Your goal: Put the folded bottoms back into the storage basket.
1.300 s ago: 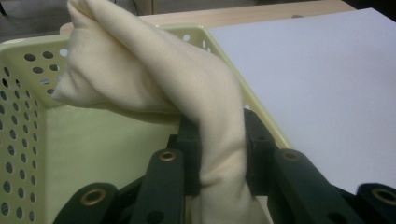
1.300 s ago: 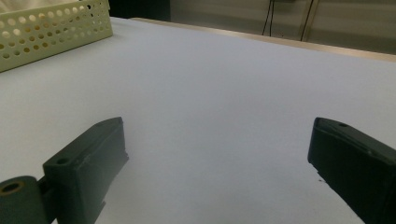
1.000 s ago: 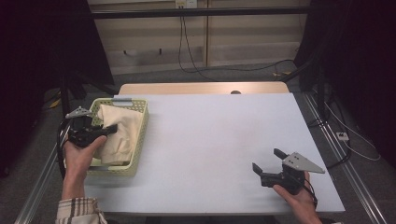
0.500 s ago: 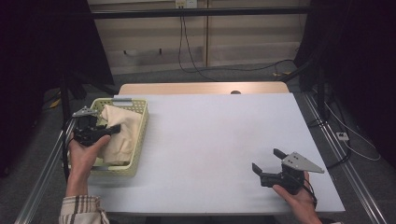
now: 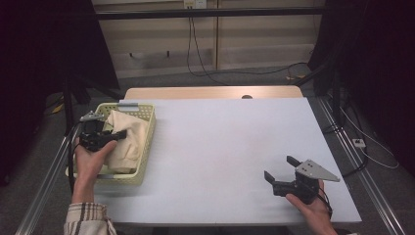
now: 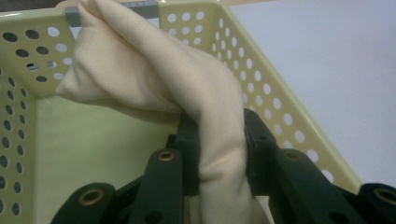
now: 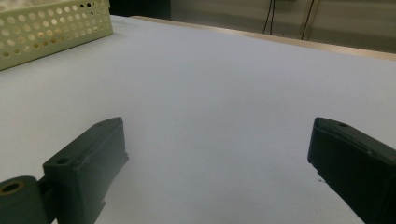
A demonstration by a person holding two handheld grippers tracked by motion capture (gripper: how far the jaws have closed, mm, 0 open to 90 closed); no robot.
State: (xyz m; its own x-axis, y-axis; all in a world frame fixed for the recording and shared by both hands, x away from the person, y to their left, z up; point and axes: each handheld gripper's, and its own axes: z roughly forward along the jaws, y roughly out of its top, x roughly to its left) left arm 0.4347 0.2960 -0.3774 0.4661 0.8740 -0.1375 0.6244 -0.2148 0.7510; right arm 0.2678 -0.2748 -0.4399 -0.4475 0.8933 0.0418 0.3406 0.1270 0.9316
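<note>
A cream cloth (image 5: 126,139) lies bunched in a pale yellow perforated basket (image 5: 147,147) at the table's left side. My left gripper (image 5: 117,134) is over the basket and shut on a fold of the cloth (image 6: 219,140), which rises between its jaws and drapes toward the far basket wall (image 6: 37,46). My right gripper (image 5: 283,169) rests near the table's front right corner, open, with nothing between its jaws (image 7: 219,154).
The white table top (image 5: 220,142) stretches wide between the two grippers. A wooden strip (image 5: 210,93) runs along the far edge. Metal rails flank both sides, and cables lie on the floor behind. The basket's corner (image 7: 46,32) appears far off in the right gripper view.
The left gripper with the cloth has shifted slightly within the basket, pulling the fold up a little. The right gripper has stayed in place.
</note>
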